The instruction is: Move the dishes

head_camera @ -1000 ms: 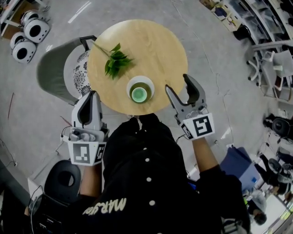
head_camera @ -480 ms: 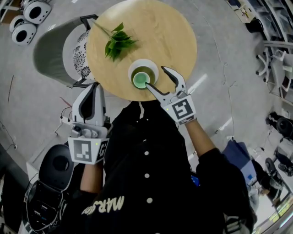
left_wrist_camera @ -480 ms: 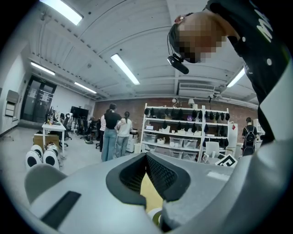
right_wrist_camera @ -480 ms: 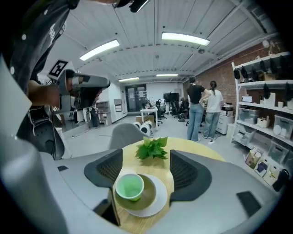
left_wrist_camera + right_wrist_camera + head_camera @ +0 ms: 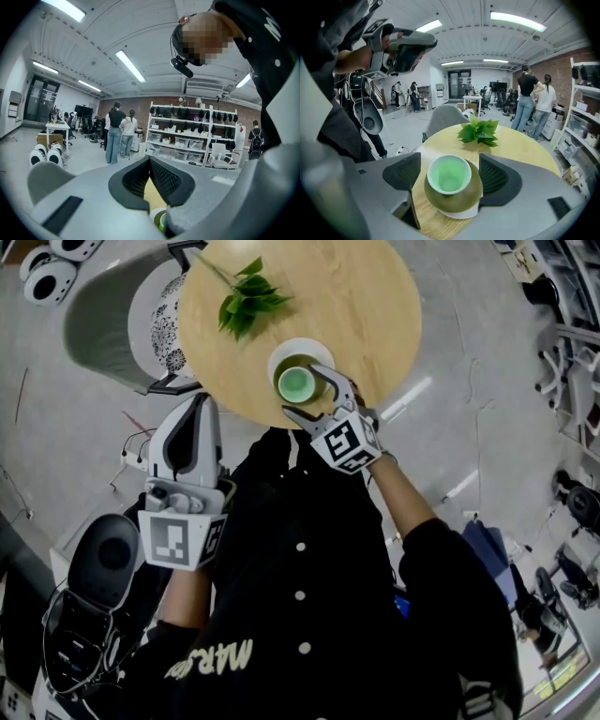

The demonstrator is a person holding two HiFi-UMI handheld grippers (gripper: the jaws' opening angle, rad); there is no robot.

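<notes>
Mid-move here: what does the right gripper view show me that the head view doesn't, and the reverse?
Right gripper view only: the right claw with its pads either side of the bowl and cup; its jaws have just been opening and stand open around them. Also two people by shelves. Head view only: the patterned cushion on the chair. Both: table, leaves, plate, left claw.

The jaws of the right gripper (image 5: 450, 174) have just been opening. The cup (image 5: 449, 177) in its bowl (image 5: 452, 200) on a plate (image 5: 459, 214) fills the gap between them, with little clearance either side. Beyond the tips lies bare table (image 5: 525, 145), then a leafy sprig (image 5: 479, 131). A chair (image 5: 103, 324) stands ahead-left of the left gripper (image 5: 199, 404).
</notes>
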